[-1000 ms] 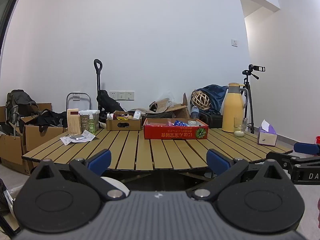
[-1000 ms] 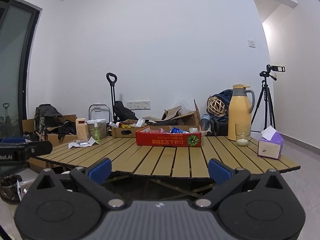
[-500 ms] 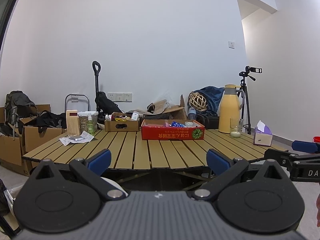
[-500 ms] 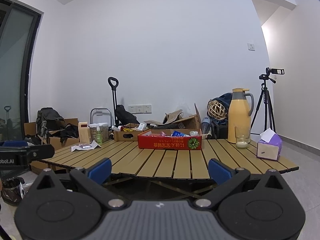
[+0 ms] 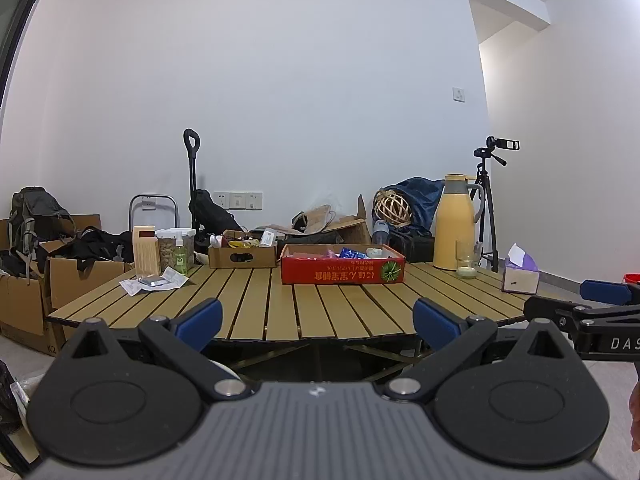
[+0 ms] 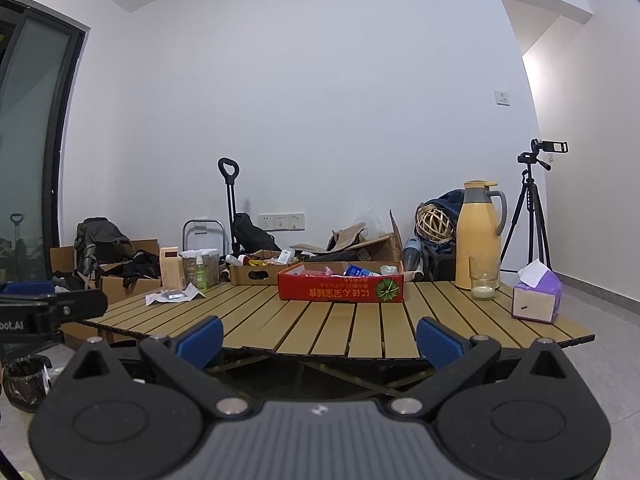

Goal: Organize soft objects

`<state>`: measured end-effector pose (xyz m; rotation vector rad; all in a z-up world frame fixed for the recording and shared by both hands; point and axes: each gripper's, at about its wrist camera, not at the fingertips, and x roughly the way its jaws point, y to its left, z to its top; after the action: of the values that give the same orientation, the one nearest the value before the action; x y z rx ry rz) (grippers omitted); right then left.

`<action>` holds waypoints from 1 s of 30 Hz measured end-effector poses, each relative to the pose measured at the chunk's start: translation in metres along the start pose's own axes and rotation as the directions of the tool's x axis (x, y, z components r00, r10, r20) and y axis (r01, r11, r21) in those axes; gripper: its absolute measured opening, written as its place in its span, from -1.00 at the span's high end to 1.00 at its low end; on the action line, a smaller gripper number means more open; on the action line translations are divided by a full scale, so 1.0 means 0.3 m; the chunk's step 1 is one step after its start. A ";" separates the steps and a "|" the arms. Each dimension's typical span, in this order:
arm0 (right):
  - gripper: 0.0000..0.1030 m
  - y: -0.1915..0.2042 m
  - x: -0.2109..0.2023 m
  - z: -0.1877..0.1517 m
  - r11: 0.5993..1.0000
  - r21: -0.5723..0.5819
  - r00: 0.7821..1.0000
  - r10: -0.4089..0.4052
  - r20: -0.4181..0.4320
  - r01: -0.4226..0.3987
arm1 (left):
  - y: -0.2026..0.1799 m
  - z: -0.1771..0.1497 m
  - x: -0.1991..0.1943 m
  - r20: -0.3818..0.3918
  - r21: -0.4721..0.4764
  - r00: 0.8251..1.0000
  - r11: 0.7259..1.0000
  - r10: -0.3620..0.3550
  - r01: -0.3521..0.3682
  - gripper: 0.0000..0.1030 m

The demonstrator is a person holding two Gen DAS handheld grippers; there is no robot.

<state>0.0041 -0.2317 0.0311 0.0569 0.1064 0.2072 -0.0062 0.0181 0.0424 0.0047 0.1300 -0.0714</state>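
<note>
A red cardboard box [image 5: 342, 269] [image 6: 341, 285] with several small soft packets inside sits mid-table on the slatted wooden table [image 5: 280, 308] [image 6: 360, 324]. My left gripper [image 5: 318, 322] hangs open in front of the table's near edge, nothing between its blue pads. My right gripper [image 6: 319, 338] is also open and empty, off the near edge. A purple tissue box [image 5: 520, 276] [image 6: 537, 302] stands at the table's right end. The right gripper's arm shows at the right edge of the left wrist view.
A yellow thermos [image 6: 479, 234] and a glass [image 6: 484, 279] stand at the back right. A brown carton [image 5: 242, 254], jars, a wooden block [image 5: 145, 250] and papers fill the back left. Cardboard boxes, bags, a trolley and a tripod [image 6: 530, 208] surround the table.
Both views have drawn back and lowered slightly, so the table looks a little farther away. Both grippers stay open and empty.
</note>
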 end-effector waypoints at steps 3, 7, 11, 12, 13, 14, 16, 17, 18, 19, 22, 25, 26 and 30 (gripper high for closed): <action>-1.00 0.002 -0.010 -0.003 1.000 0.002 1.000 0.005 0.003 -0.005 | -0.002 -0.001 -0.005 0.003 0.001 1.000 1.000 -0.002 0.002 -1.00; -1.00 0.004 -0.015 -0.004 1.000 -0.004 1.000 0.009 0.007 -0.009 | -0.008 0.000 -0.010 0.014 0.012 1.000 1.000 0.003 -0.003 -1.00; -1.00 0.003 -0.015 -0.006 1.000 -0.008 1.000 0.005 0.007 -0.005 | -0.013 0.004 -0.014 0.022 0.015 1.000 1.000 -0.007 0.006 -1.00; -1.00 0.002 -0.015 -0.005 1.000 -0.008 1.000 0.004 0.007 -0.004 | -0.013 0.004 -0.015 0.025 0.017 1.000 1.000 -0.006 0.006 -1.00; -1.00 0.001 -0.016 -0.005 1.000 -0.007 1.000 0.003 0.007 -0.003 | -0.014 0.004 -0.017 0.028 0.020 1.000 1.000 -0.007 0.006 -1.00; -1.00 0.000 -0.016 -0.005 1.000 -0.006 1.000 0.001 0.008 -0.001 | -0.013 0.004 -0.018 0.030 0.021 1.000 1.000 -0.007 0.006 -1.00; -1.00 -0.001 -0.015 -0.005 1.000 -0.004 1.000 0.000 0.008 0.000 | -0.013 0.003 -0.018 0.036 0.026 0.999 1.000 -0.004 0.003 -1.00; -1.00 -0.002 -0.014 -0.006 1.000 -0.003 1.000 0.000 0.010 0.000 | -0.013 0.003 -0.019 0.039 0.026 0.999 1.000 -0.003 0.002 -1.00; -1.00 -0.002 -0.014 -0.005 1.000 -0.004 1.000 0.003 0.013 -0.003 | -0.011 0.002 -0.018 0.041 0.023 0.999 1.000 -0.003 0.002 -1.00; -1.00 0.001 -0.013 -0.003 1.000 -0.004 1.000 0.005 0.017 -0.005 | -0.008 0.005 -0.017 0.043 0.020 0.999 1.000 -0.005 0.004 -1.00; -1.00 0.004 -0.018 -0.002 1.000 -0.014 0.999 0.012 0.035 -0.012 | -0.007 0.005 -0.019 0.051 0.015 0.999 1.000 -0.005 0.004 -1.00; -1.00 0.009 -0.019 0.000 1.000 -0.026 0.999 0.015 0.050 -0.013 | -0.002 0.008 -0.016 0.057 0.006 0.998 1.000 -0.005 0.004 -1.00; -1.00 0.011 -0.019 0.001 1.000 -0.028 0.998 0.015 0.053 -0.013 | -0.002 0.009 -0.014 0.059 0.003 0.998 1.000 -0.004 0.004 -1.00; -1.00 0.018 -0.019 0.002 0.999 -0.034 0.998 0.016 0.061 -0.013 | 0.000 0.007 -0.012 0.063 0.003 0.998 1.000 -0.004 0.004 -1.00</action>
<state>-0.0024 -0.2277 0.0327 0.0303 0.0416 0.2215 -0.0094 0.0183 0.0451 0.0046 0.0669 -0.0753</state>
